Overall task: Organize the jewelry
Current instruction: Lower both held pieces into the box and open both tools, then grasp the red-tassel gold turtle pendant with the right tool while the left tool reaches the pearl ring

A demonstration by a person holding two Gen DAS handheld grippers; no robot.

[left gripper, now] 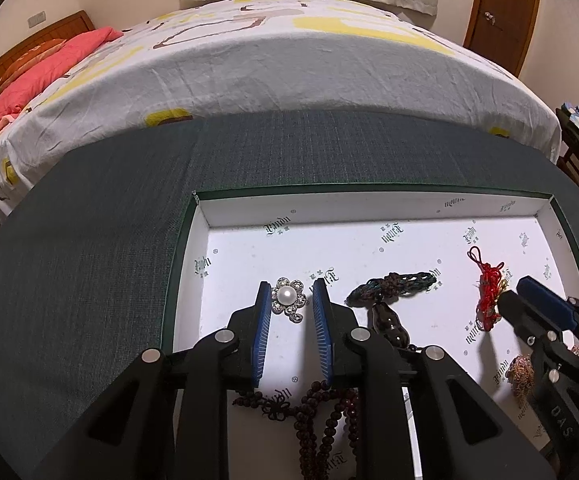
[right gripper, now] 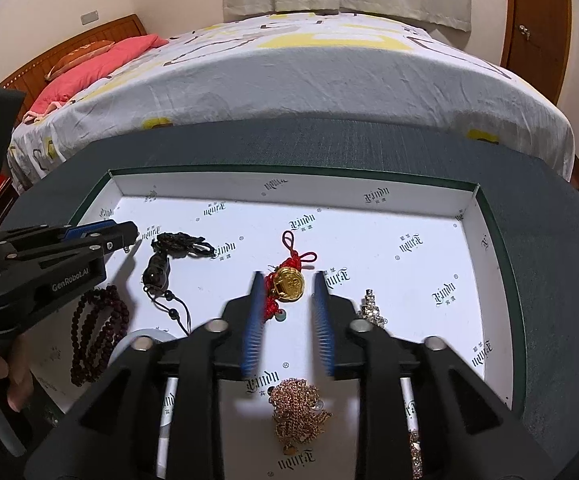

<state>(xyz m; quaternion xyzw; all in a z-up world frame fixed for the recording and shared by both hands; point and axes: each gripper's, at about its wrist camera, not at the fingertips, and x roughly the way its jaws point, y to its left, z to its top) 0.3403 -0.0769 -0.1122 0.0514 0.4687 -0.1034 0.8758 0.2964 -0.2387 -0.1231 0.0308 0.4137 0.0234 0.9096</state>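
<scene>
The left gripper (left gripper: pixel 287 294) sits low in the middle of its view. Its blue ribbed pads stand apart on both sides of a pearl flower brooch (left gripper: pixel 288 299), not touching it. The right gripper (right gripper: pixel 287 286) is also loose around a round gold charm (right gripper: pixel 287 285) on red knotted cord. Both lie in one white printed box (right gripper: pixel 493 264) with green edges. Dark wooden beads (right gripper: pixel 97 336), a gold chain pile (right gripper: pixel 295 412) and a black cord pendant (right gripper: pixel 157 272) lie nearby. A bed (right gripper: pixel 309 80) fills the top.
</scene>
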